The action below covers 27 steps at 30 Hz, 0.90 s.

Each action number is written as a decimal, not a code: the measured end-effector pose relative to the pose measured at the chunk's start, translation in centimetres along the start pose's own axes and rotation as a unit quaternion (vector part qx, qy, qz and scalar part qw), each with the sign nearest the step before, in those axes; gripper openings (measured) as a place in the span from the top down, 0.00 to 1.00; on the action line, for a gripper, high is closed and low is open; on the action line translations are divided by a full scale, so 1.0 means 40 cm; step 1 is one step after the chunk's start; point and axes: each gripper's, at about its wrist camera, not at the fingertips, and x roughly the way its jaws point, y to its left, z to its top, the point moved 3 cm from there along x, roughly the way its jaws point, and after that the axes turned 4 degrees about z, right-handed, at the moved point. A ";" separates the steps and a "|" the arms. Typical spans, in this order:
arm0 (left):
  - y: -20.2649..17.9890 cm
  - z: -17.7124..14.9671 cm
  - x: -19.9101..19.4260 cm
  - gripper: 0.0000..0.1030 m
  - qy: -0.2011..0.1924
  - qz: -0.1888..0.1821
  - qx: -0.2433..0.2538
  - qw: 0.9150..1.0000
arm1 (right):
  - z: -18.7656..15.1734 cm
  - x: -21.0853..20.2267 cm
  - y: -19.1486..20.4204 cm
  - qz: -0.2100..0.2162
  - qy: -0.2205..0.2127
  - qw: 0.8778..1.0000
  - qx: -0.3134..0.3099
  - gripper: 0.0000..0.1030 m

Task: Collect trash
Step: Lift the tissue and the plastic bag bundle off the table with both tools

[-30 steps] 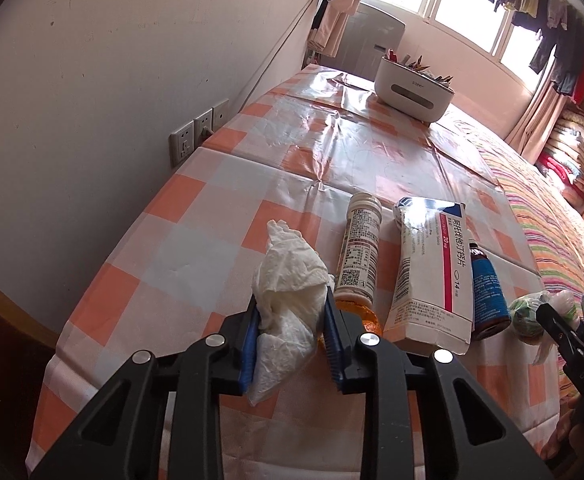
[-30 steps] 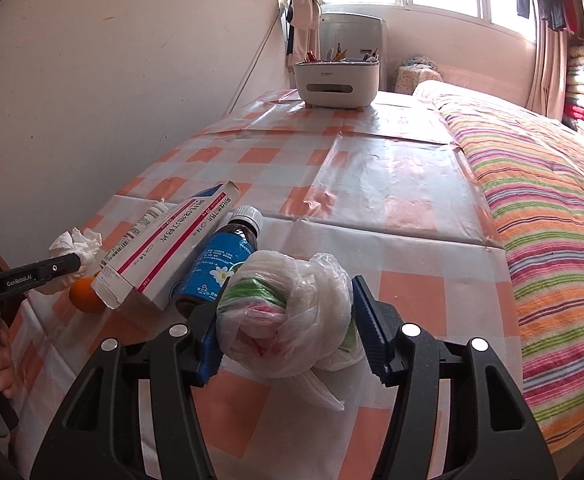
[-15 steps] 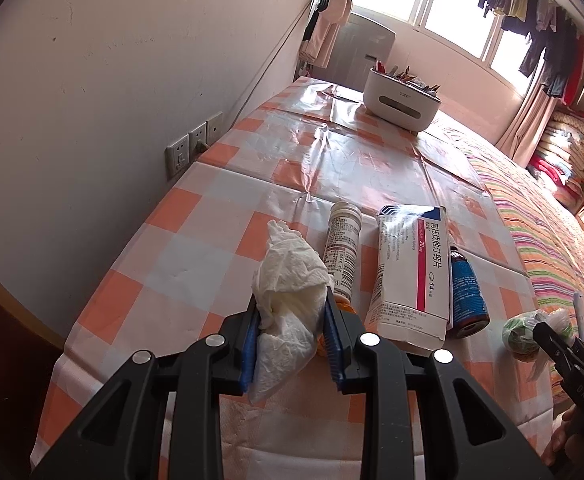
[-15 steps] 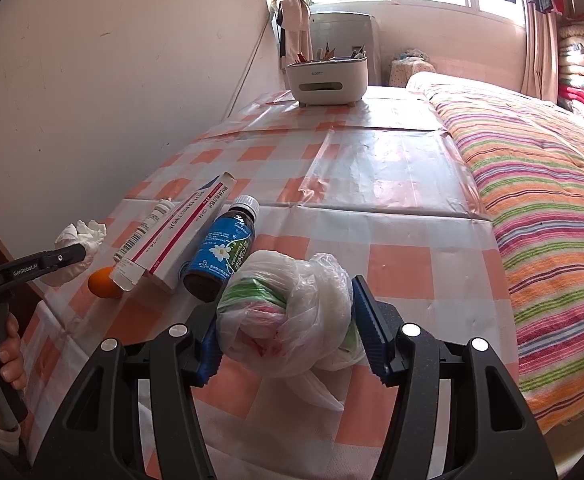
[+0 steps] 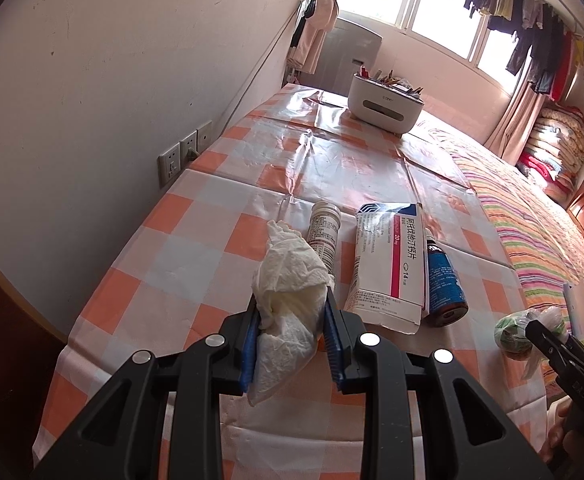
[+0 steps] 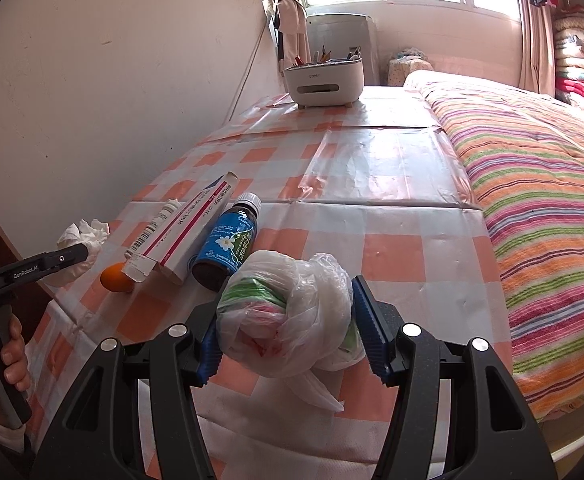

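Left gripper (image 5: 292, 332) pinches a crumpled white tissue (image 5: 288, 280) and right gripper (image 6: 288, 328) clamps a knotted clear plastic bag (image 6: 292, 316) — both above the table's (image 6: 392, 184) near edge — beside a box (image 5: 392, 264) reading "20 mg".

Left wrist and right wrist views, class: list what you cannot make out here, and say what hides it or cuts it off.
- Orange: in the left wrist view almost wholly hidden behind the tissue and the left hand-held gripper.
- Plastic bag: its contents show only as blurred colours through the film.
- Medicine box: small print too small to read.
- Where the trash goes: no bin in either view.
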 end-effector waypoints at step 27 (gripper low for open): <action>-0.109 -0.058 -0.069 0.73 -0.007 -0.032 0.052 0.998 | -0.016 -0.099 -0.015 0.014 -0.014 1.000 -0.006 0.45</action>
